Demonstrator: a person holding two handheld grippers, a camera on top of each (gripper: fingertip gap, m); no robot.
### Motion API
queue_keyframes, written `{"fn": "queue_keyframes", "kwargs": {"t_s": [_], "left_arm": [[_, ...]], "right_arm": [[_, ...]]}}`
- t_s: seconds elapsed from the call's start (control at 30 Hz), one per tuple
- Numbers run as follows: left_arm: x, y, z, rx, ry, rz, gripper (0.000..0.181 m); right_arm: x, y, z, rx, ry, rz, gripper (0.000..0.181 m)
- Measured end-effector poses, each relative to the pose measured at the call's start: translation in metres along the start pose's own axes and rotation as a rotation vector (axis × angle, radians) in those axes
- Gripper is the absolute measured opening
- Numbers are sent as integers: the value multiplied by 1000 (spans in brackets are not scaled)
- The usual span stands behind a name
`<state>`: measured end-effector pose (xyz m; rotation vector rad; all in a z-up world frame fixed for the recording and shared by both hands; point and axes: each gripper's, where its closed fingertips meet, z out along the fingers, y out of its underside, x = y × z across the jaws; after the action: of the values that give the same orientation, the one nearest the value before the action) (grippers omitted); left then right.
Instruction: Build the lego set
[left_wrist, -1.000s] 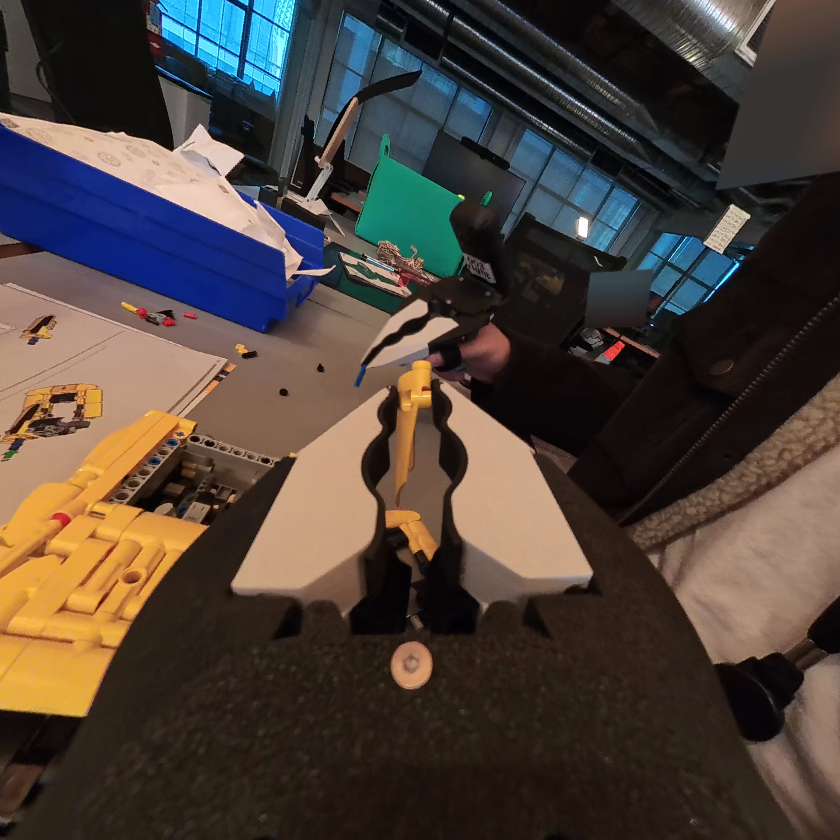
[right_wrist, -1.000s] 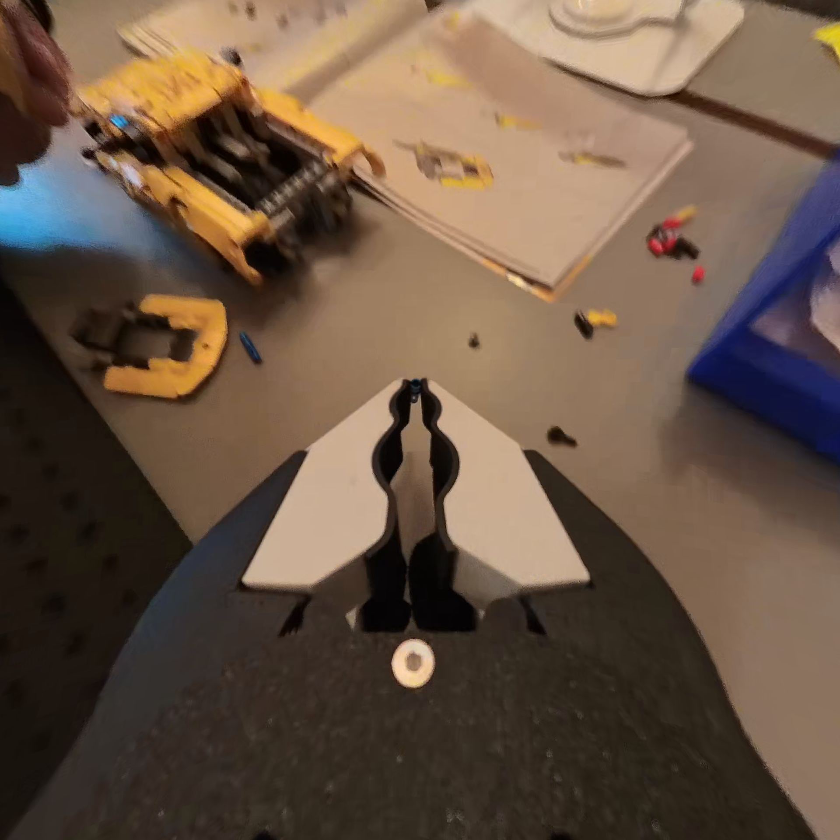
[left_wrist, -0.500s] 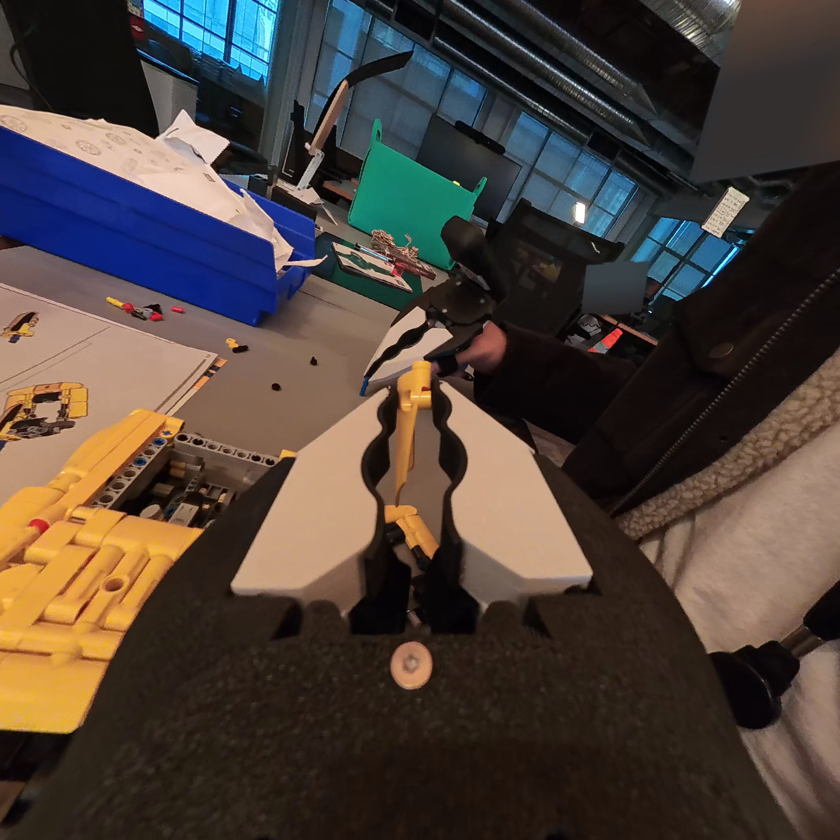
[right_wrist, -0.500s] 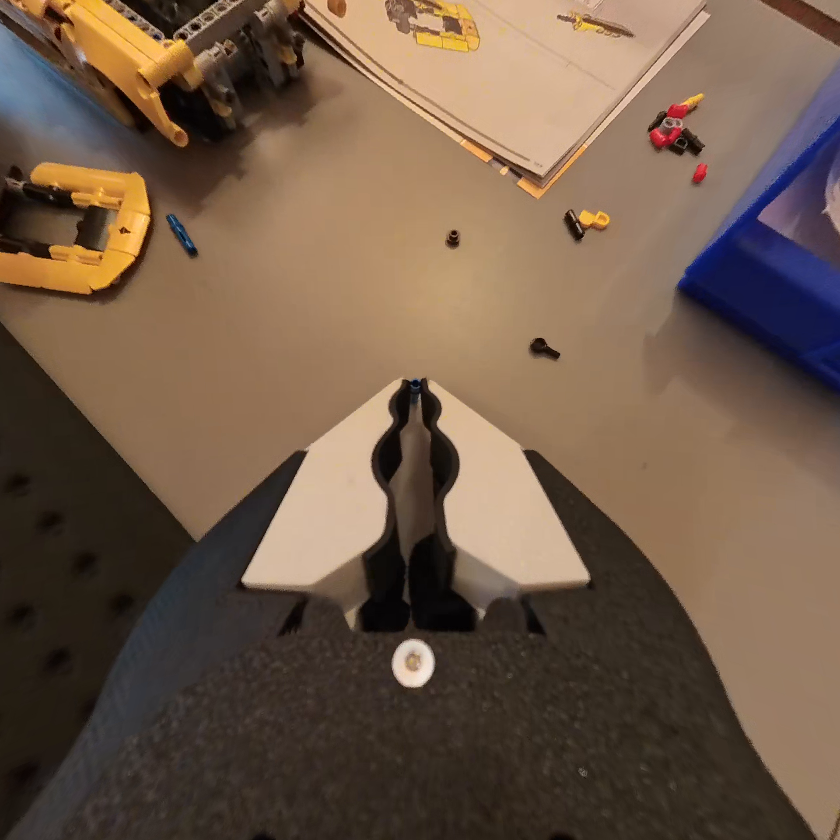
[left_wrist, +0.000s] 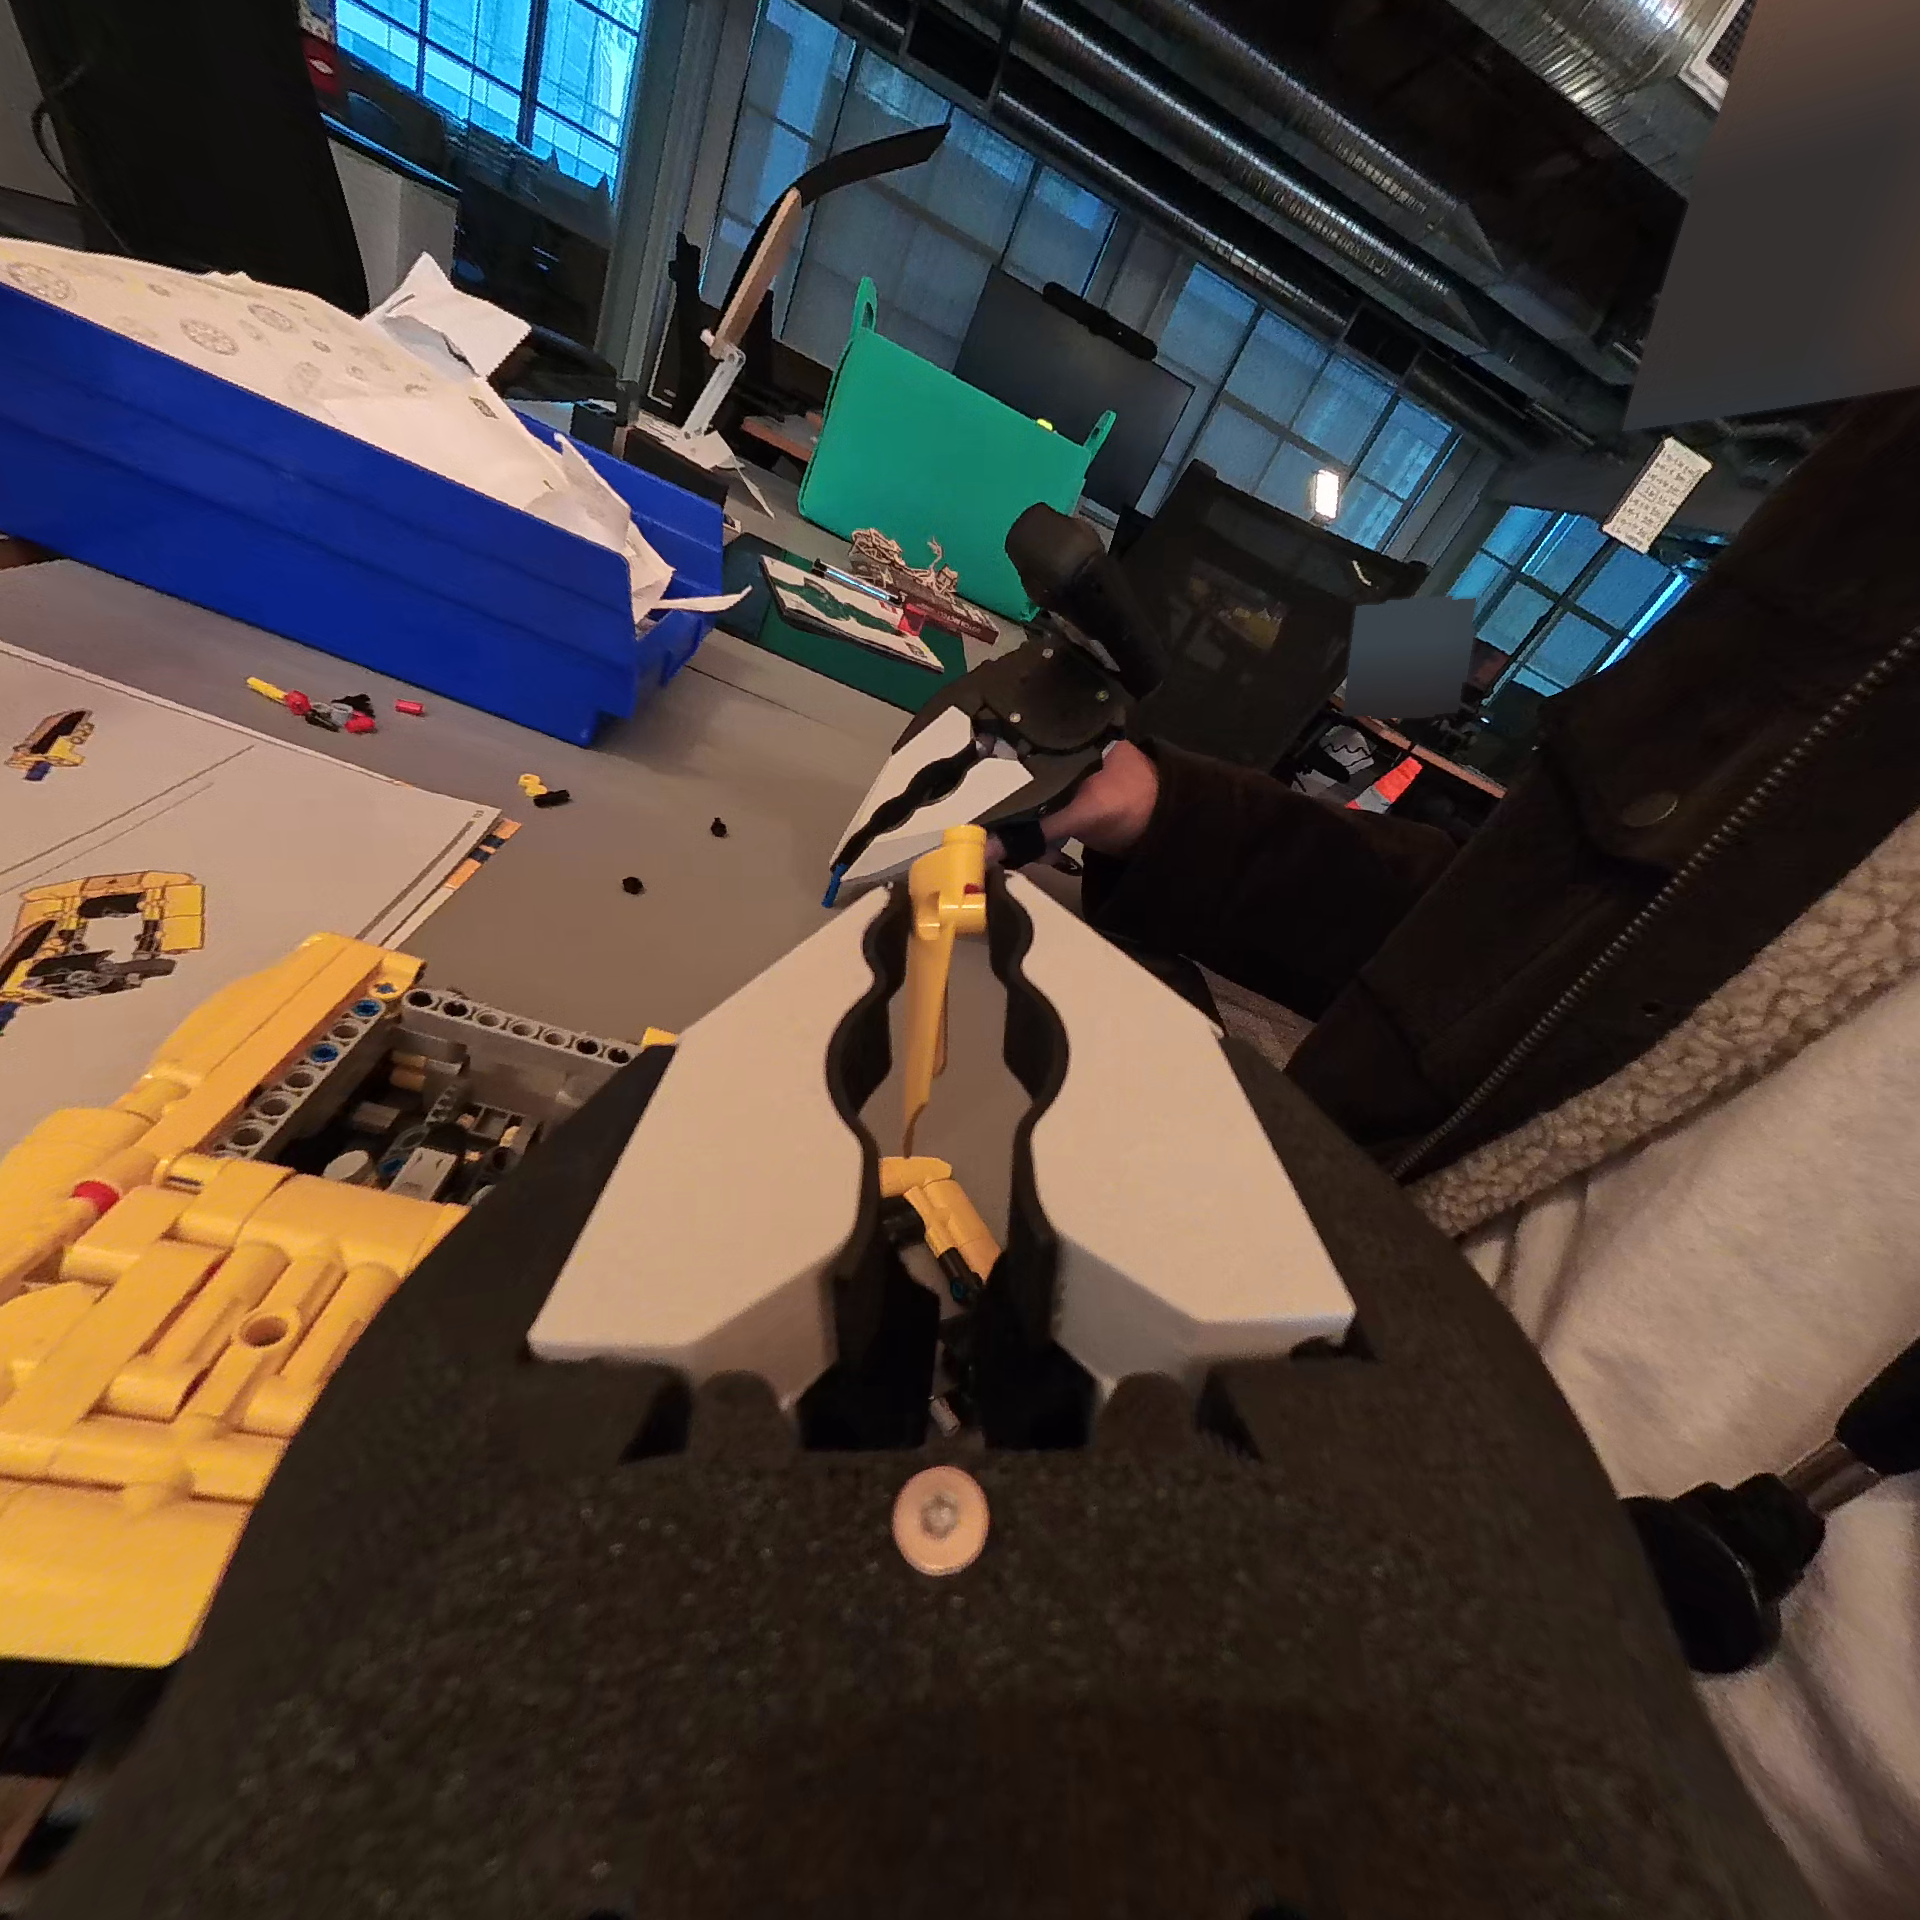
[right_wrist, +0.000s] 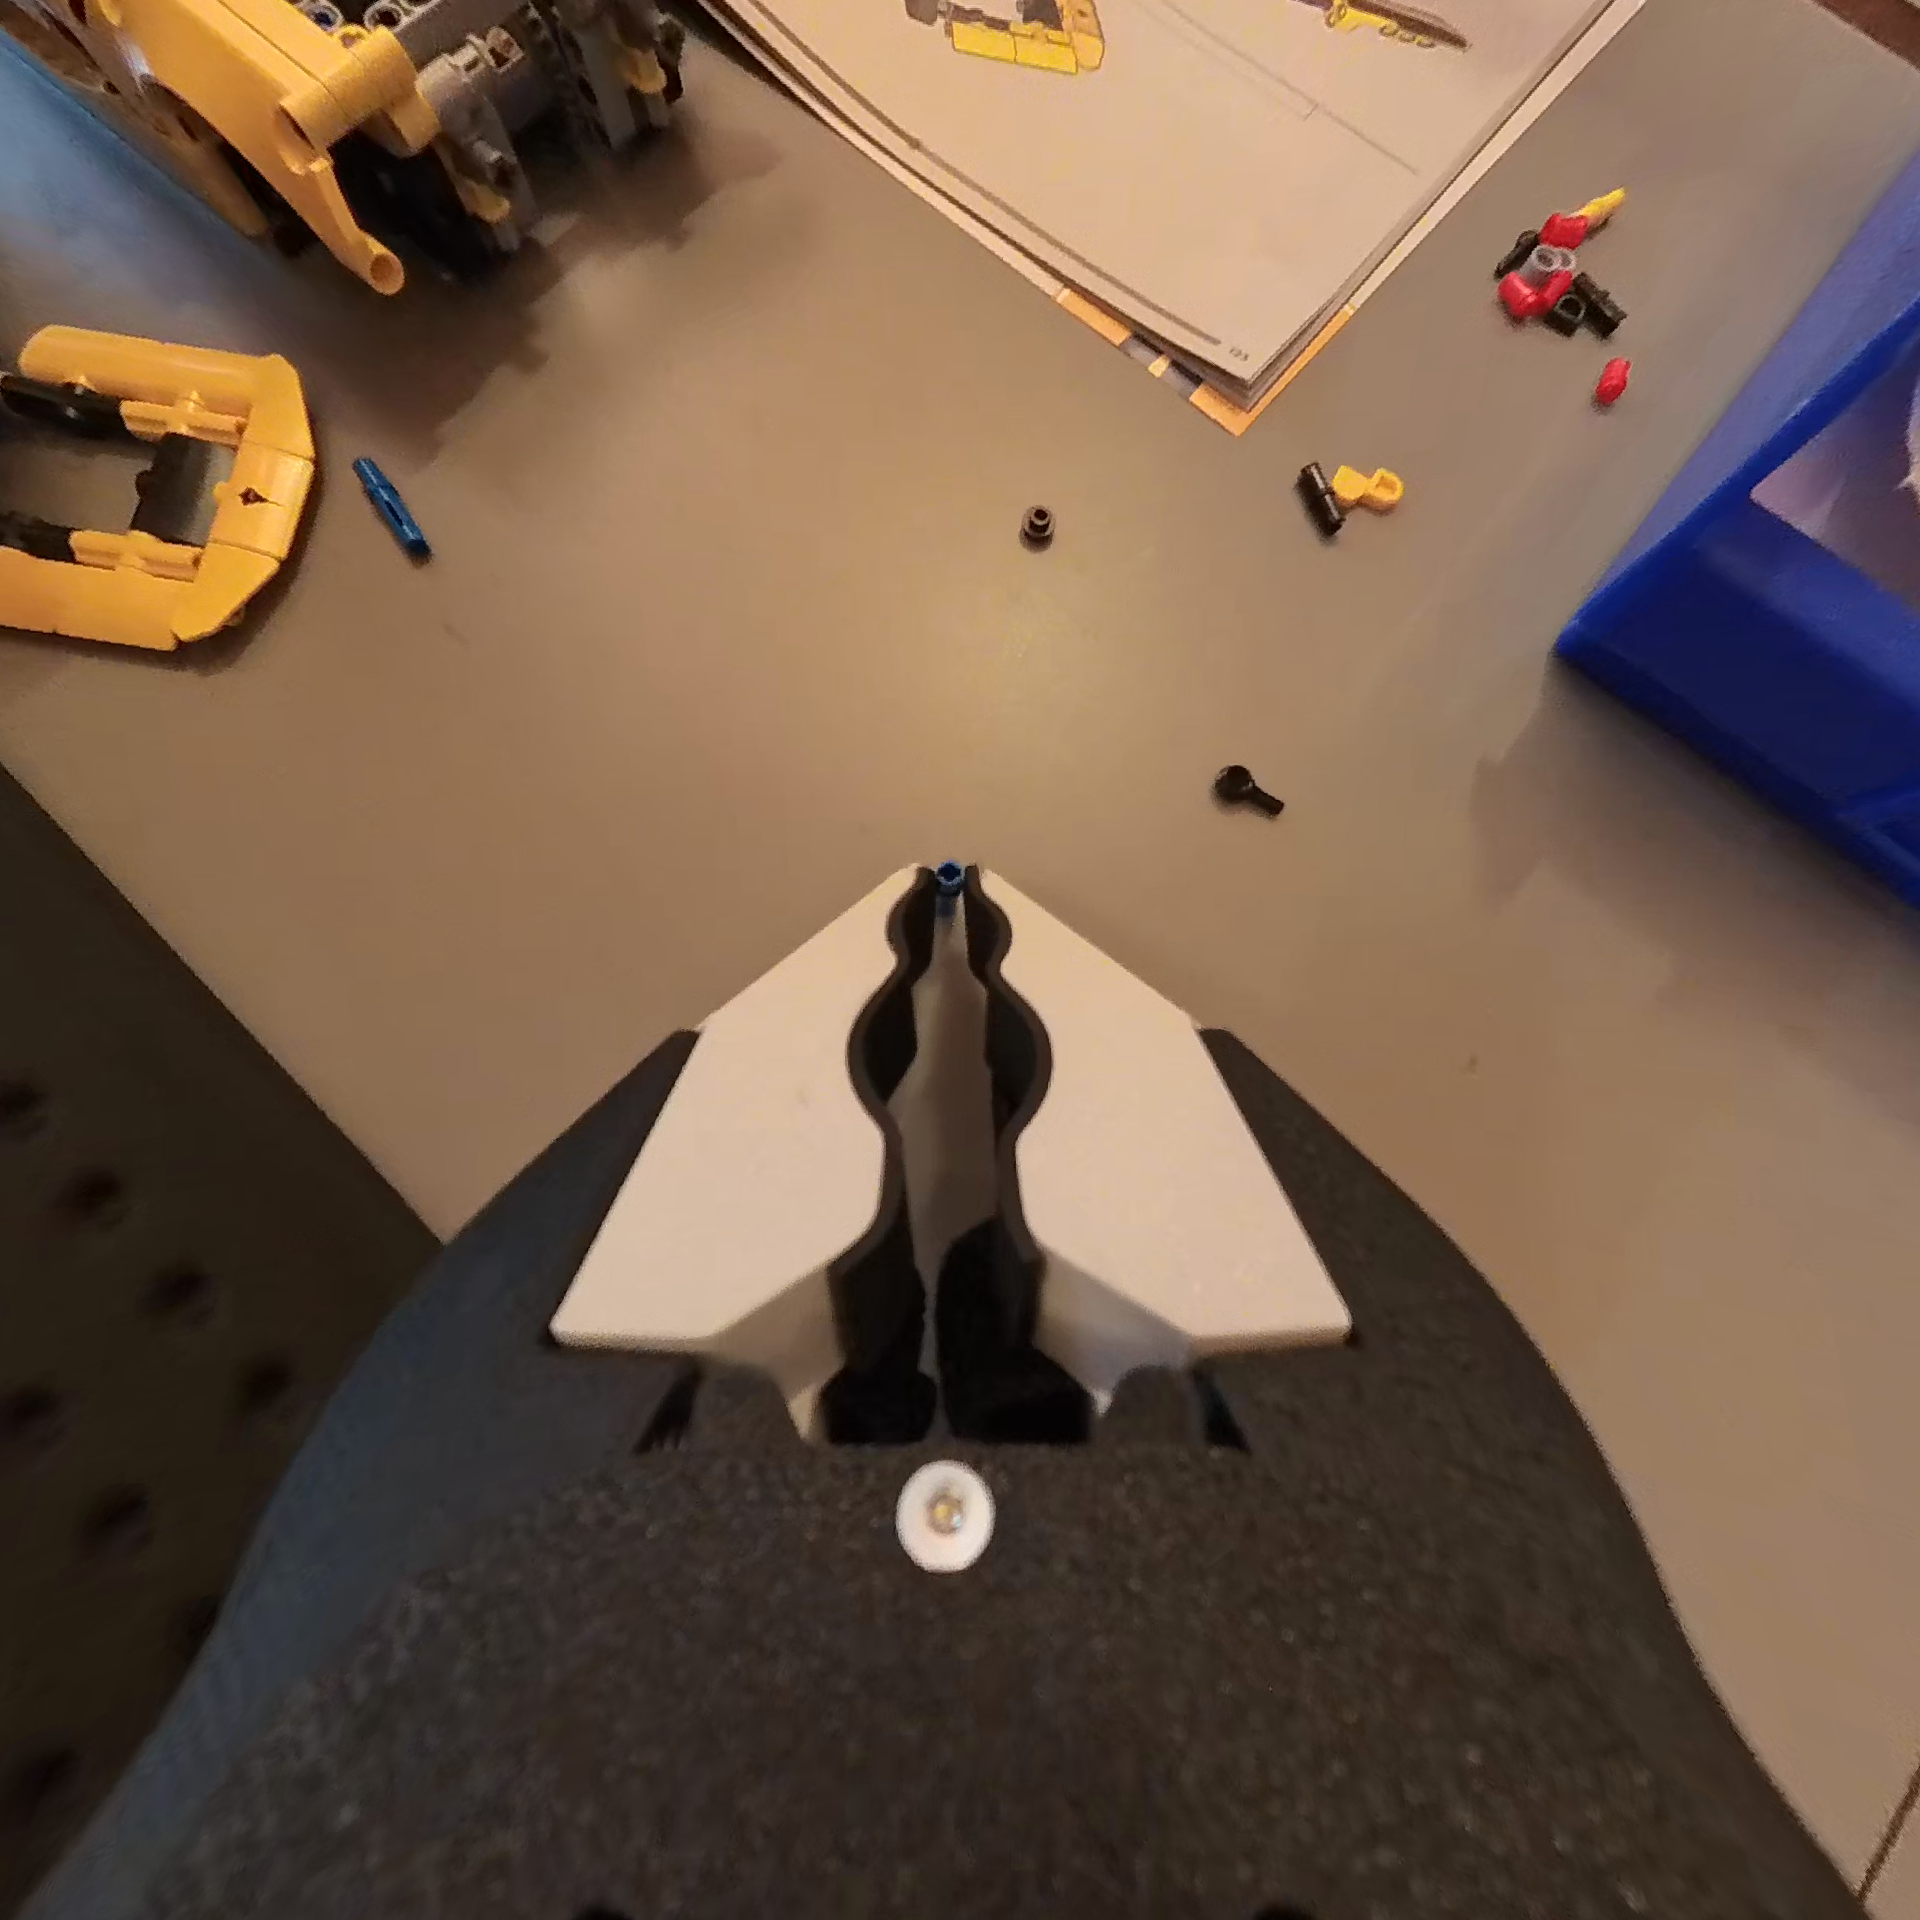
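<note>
My left gripper (left_wrist: 940, 904), raised just right of the yellow lego model (left_wrist: 208, 1226) on the grey table (right_wrist: 727, 644), has its fingers clamped on a long yellow lego beam (left_wrist: 928, 1013) whose far end pokes past the tips. Further right of the model, my right gripper (right_wrist: 947, 878) pinches a small blue pin (right_wrist: 947, 876) at its very tips above the table, though blur leaves me unsure how firmly.
</note>
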<state>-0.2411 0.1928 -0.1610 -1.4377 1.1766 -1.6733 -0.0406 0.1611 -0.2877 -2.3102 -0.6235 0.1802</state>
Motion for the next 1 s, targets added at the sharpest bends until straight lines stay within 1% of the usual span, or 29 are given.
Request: {"fn": "queue_keyframes", "kwargs": {"t_s": [0.67,0.8,1.0], "left_arm": [[-1,0,0,0,1,-5,14],[-1,0,0,0,1,-5,14],[-1,0,-1,0,1,-5,14]], "right_arm": [[2,1,-1,-52,-6,-14,7],[2,6,2,-85,-1,-24,8],[1,5,4,-97,-14,-26,8]]}}
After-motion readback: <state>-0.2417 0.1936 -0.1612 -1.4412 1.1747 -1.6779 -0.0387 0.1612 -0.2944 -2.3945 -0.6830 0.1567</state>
